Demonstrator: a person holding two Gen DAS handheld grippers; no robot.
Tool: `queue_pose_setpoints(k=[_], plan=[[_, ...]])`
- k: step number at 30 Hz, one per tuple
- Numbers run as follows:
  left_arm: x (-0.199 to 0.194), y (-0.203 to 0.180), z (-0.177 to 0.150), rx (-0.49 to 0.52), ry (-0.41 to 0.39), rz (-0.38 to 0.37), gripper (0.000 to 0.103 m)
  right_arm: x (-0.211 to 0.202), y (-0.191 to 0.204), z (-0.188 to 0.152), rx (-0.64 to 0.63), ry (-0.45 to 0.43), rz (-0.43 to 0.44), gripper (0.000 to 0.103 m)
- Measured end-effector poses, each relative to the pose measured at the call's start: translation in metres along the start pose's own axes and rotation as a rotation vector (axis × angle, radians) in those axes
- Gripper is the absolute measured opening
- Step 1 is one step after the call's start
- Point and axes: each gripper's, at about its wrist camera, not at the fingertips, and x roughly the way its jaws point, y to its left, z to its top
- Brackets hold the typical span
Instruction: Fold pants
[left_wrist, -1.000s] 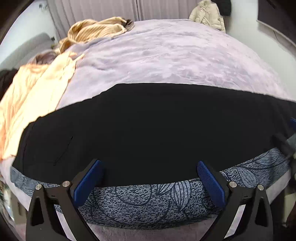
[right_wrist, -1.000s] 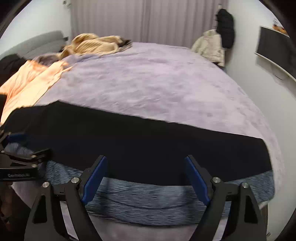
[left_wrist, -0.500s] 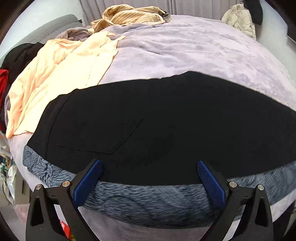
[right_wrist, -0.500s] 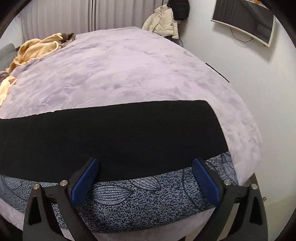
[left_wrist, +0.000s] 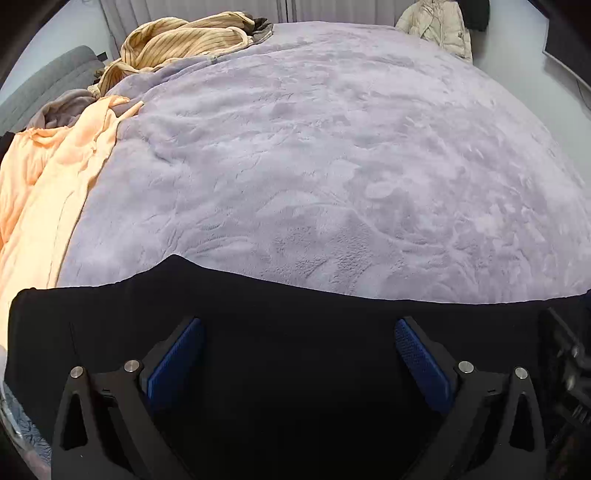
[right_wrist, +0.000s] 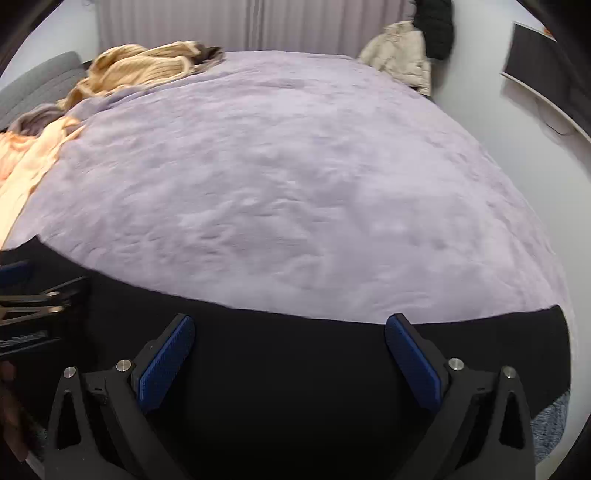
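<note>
left wrist view now has the black pants (left_wrist: 295, 350) filling the whole bottom of the picture, where a moment ago a band of leaf-print blanket showed in front of them; that band is down to a sliver at the lower left. the left gripper (left_wrist: 299, 354) stands wide, nothing between its blue pads (left_wrist: 173, 360), hovering over the cloth. right wrist view tells the same story: the right gripper (right_wrist: 288, 354) is spread wide and empty, and has closed in over the pants near their right end, grey print (right_wrist: 550, 417) just peeking out. pants lie flat across the near edge of the lilac bed cover (left_wrist: 314, 166). looks like both grippers are lining up for the next fold, nothing grabbed yet.
</note>
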Motion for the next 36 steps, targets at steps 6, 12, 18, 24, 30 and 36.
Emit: queue_pose_setpoints(k=[6,12,18,24,30,36], plan=[[0.008,0.028,-0.019,-0.006,-0.015,0.012,0.103,-0.007,-0.099,-0.018,0.147,0.019,-0.166,0.102],[-0.058,0.045,-0.078,0.031,-0.159,0.023,0.103,-0.097,-0.071,-0.062,0.11,-0.169,-0.1,0.103],[-0.06,0.05,-0.111,-0.003,-0.12,-0.004,0.103,-0.115,0.037,-0.099,-0.038,-0.264,0.134,0.103],[-0.033,0.053,-0.102,0.009,-0.074,-0.004,0.103,-0.071,0.084,-0.093,-0.191,-0.122,0.128,0.102],[-0.038,0.089,-0.108,-0.011,-0.097,0.042,0.103,-0.067,0.023,-0.097,-0.168,-0.114,0.114,0.103],[-0.046,0.129,-0.124,-0.004,-0.115,0.088,0.103,-0.066,-0.069,-0.101,-0.069,-0.093,-0.045,0.103]])
